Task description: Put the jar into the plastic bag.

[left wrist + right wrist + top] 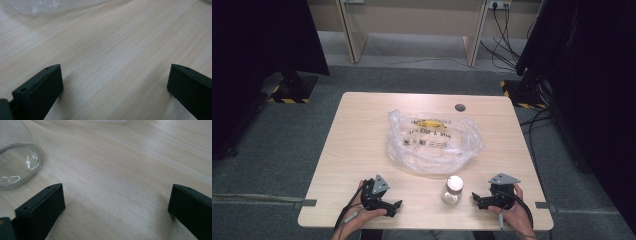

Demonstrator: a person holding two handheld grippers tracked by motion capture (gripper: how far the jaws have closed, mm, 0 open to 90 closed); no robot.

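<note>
A clear glass jar [453,190] with a white lid stands near the table's front edge, between my two grippers; its base [15,162] shows at the left of the right gripper view. My left gripper [396,207] rests low on the table left of the jar, jaws wide open with bare wood between them [115,82]. My right gripper [476,199] rests just right of the jar, open as well, nothing between its jaws [116,202]. A crumpled clear plastic bag [432,142] with printed labels lies mid-table behind the jar; its edge [45,6] shows at the top of the left gripper view.
The light wooden table [357,140] has a round grey cable grommet [460,107] near its far edge. Dark curtains and stands flank the table, with cables [507,45] on the floor at the back right.
</note>
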